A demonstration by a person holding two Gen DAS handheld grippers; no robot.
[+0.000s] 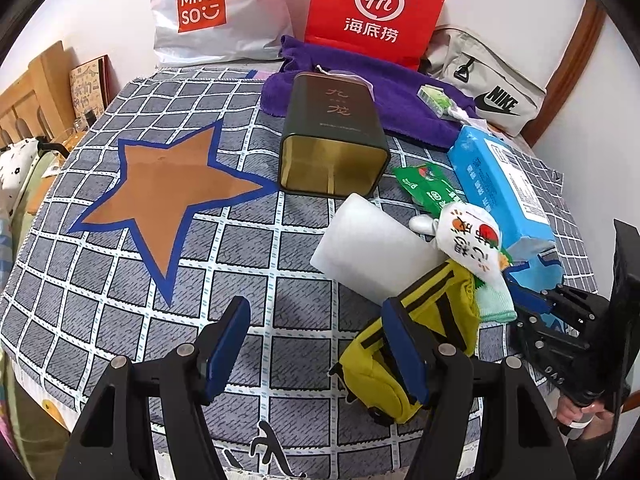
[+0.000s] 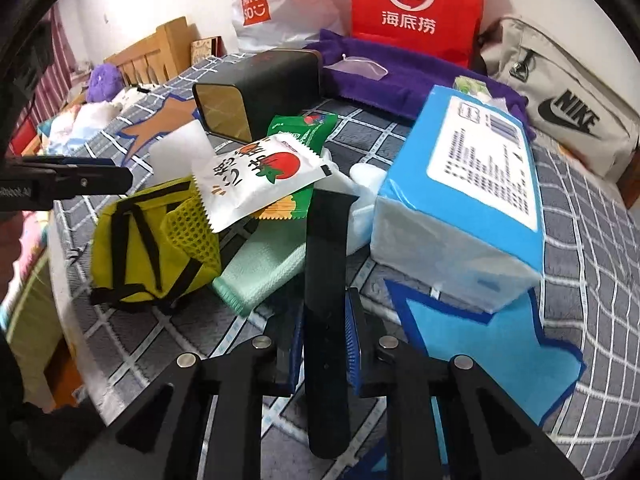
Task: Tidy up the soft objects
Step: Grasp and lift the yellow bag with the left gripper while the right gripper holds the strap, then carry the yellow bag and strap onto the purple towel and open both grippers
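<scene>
A pile lies on the checked cloth: a yellow pouch point(image 1: 416, 344) point(image 2: 148, 240), a mint green cloth point(image 1: 494, 300) point(image 2: 260, 276), a white tomato snack packet point(image 1: 474, 240) point(image 2: 260, 180), a green packet point(image 1: 432, 188) point(image 2: 304, 128), a white foam block point(image 1: 372, 248) point(image 2: 176, 148) and a blue tissue pack point(image 1: 496, 184) point(image 2: 464, 200). My left gripper point(image 1: 316, 344) is open, its right finger against the yellow pouch. My right gripper point(image 2: 324, 336) is shut on a black strap point(image 2: 324, 280) that stands upright between its pads; it also shows in the left wrist view point(image 1: 552, 312).
A dark tin box point(image 1: 336, 140) point(image 2: 256, 88) lies on its side. A brown star point(image 1: 168, 188) and a blue star point(image 2: 480, 340) mark the cloth. Purple towel point(image 1: 360, 92), red bag point(image 1: 376, 8), white Miniso bag point(image 1: 208, 12) and grey Nike bag point(image 1: 492, 88) stand at the back.
</scene>
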